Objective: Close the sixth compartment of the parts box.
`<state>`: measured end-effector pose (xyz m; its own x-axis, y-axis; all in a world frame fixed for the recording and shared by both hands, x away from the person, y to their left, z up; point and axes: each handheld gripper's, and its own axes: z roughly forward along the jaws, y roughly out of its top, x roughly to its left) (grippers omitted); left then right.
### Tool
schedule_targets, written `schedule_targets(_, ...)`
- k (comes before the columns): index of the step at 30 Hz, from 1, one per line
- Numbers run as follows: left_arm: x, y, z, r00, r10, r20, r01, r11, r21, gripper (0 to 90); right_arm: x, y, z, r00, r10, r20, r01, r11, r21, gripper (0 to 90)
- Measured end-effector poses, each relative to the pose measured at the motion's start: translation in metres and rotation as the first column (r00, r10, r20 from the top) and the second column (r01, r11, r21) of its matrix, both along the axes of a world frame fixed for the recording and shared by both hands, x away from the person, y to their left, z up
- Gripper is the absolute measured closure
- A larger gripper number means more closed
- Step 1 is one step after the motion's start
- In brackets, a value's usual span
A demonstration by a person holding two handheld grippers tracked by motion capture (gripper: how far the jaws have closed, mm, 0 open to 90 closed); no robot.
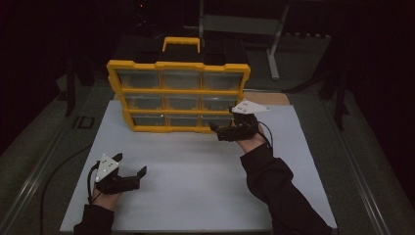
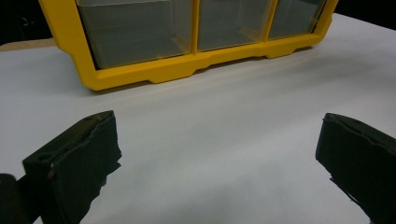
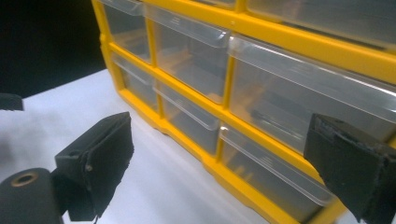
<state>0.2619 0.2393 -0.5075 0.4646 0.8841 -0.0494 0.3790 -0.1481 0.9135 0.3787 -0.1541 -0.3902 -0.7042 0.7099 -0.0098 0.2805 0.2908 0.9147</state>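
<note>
Standing upright at the far edge of the white board (image 1: 195,171), the yellow drawer organizer (image 1: 178,95) is facing the person. The right gripper (image 1: 221,131), jaws apart, is hovering at its bottom right drawer (image 3: 275,179). The left gripper (image 1: 131,172), jaws apart, is resting near the front left corner.

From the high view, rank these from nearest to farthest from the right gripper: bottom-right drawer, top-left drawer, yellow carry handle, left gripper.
1. Bottom-right drawer, right beside the right gripper, at the cabinet's lower right corner.
2. Top-left drawer, upper left corner of the cabinet.
3. Yellow carry handle, on top of the cabinet; too close to the top-left drawer to call.
4. Left gripper, near the table's front left.
</note>
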Motion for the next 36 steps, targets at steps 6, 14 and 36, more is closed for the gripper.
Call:
schedule_targets(6, 0.0, 0.0, 0.0, 1.0, 0.0, -0.001, 0.0, 1.0, 0.0, 0.1, -0.006, -0.011, 0.0, 0.9999, -0.014, 0.009, 0.014, 1.0, 0.007, 8.2)
schedule_targets(14, 0.0, -0.001, 0.0, 1.0, 0.001, 0.0, -0.001, 1.0, 0.001, 0.1, -0.016, -0.024, -0.001, 0.9994, -0.029, 0.018, 0.029, 1.0, 0.008, 8.2)
schedule_targets(36, 0.0, -0.001, 0.0, 1.0, 0.001, -0.001, -0.001, 1.0, -0.002, 0.1, -0.045, -0.059, -0.013, 0.9991, -0.035, 0.025, 0.035, 0.999, 0.01, 8.2)
